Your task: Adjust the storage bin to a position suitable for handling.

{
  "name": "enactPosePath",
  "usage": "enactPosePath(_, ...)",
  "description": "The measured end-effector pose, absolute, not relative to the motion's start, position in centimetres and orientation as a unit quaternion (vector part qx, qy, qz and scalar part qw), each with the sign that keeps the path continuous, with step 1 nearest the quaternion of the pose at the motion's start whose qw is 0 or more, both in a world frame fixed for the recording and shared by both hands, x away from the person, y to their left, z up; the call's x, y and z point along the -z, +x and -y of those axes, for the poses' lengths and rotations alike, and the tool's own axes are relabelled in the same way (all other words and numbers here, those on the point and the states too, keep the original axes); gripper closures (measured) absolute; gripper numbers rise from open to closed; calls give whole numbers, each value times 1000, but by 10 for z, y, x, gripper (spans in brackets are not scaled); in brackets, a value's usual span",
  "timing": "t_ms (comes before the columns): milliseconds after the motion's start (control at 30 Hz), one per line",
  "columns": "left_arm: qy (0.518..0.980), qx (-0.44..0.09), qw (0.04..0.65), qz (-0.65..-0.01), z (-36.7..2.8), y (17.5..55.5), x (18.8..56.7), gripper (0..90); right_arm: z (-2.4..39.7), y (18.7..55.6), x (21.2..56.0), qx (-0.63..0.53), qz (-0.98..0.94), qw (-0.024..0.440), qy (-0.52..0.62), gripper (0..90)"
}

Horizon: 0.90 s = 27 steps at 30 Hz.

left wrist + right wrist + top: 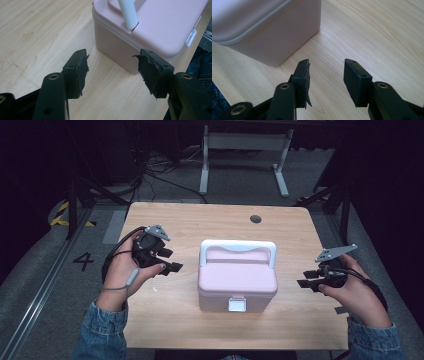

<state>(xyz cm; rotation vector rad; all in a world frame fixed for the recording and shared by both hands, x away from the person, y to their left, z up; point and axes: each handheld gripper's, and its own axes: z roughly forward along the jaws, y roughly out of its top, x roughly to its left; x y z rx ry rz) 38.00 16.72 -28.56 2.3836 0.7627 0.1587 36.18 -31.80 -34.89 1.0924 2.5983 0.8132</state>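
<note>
A pink lidded box (237,279) with a white handle (238,247) and a white front latch (236,304) stands shut in the middle of the wooden table (195,222). My left gripper (171,260) hovers to the box's left, open and empty. Seen from the left gripper view, the box (155,27) lies just beyond my left gripper (113,68). My right gripper (305,279) is held off the box's right side, open and holding nothing. The right gripper view has a box corner (274,32) to the upper left of my right gripper (326,73).
A round cable hole (255,218) sits near the table's far edge. Behind the table stands a white desk frame (243,155) with cables on the floor. A floor mark "4" (83,260) lies left of the table. Bare wood surrounds the box.
</note>
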Motion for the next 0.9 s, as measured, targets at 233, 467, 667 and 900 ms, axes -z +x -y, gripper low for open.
enactPosePath(233,899,-60,346,-263,-146,390,282,398,318,364,353,-266,-883,104,372,571)
enactPosePath(467,896,-59,362,-249,-128,403,286,387,318,364,355,-269,-883,104,370,563)
enactPosePath(667,898,-49,369,-235,-112,415,295,410,320,364,356,-270,-880,109,376,555)
enactPosePath(900,902,-54,358,-235,-100,424,304,423,321,364,359,-272,-877,106,383,552)
